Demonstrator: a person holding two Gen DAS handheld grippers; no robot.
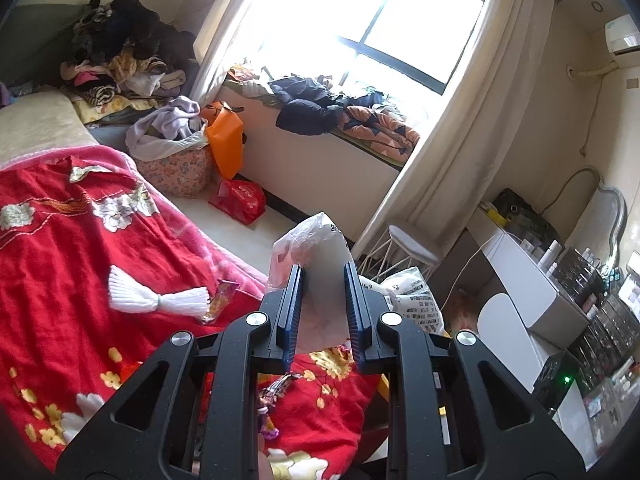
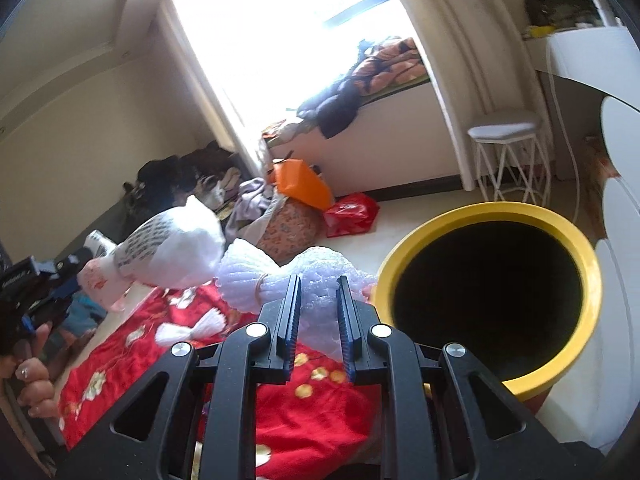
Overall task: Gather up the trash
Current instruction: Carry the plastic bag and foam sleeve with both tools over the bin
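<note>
Both hand-held grippers are clenched on trash. Low in the middle of the left wrist view, the left gripper (image 1: 323,284) pinches a crumpled clear plastic bag (image 1: 308,252) with printed text, held above the red floral bedspread (image 1: 80,240). On that spread, at centre left, lie a white bundle of foam strips (image 1: 156,298) and a small orange snack wrapper (image 1: 222,300). In the right wrist view the right gripper (image 2: 319,300) grips a wad of white foam netting (image 2: 280,276), just left of the yellow-rimmed round bin (image 2: 484,210) with its dark mouth at right.
</note>
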